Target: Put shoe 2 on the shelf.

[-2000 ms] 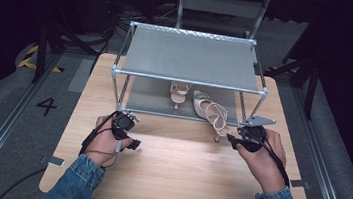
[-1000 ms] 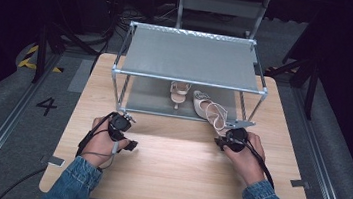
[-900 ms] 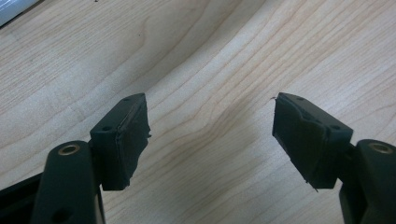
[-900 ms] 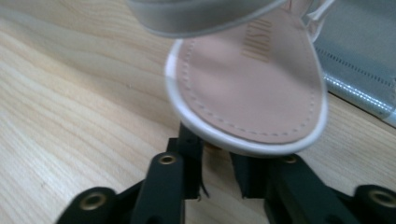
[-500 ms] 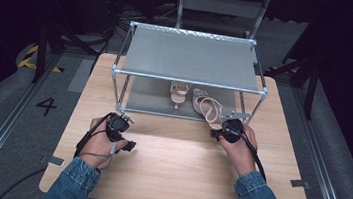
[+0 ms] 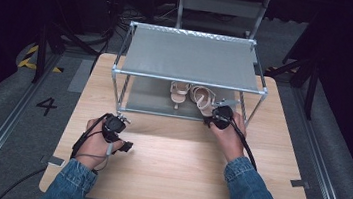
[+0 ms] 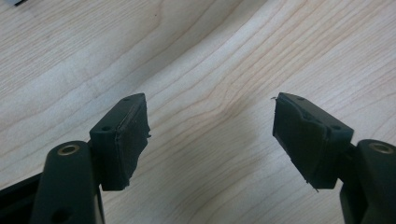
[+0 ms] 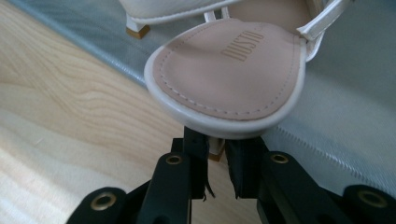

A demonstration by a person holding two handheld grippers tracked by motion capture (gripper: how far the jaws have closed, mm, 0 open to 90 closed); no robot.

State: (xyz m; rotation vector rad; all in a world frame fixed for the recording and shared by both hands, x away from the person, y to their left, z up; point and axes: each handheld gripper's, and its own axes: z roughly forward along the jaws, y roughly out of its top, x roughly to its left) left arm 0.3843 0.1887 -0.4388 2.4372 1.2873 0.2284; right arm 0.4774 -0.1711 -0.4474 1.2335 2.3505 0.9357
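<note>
— Sandal [image 8: 229, 70]: where do we have it against the right tongs [image 8: 217, 163]?

— Its heel end sits right above our jaws, which are drawn close around the small heel under the sole; we cannot tell whether they grip it. It lies on the lower shelf [image 6: 149, 96] of the metal rack [image 6: 192, 56], beside a second sandal [image 6: 179, 91].

— And our left tongs [image 7: 210, 135]?

— Jaws wide apart over the bare tabletop [image 7: 210, 56], well apart from the rack.
</note>
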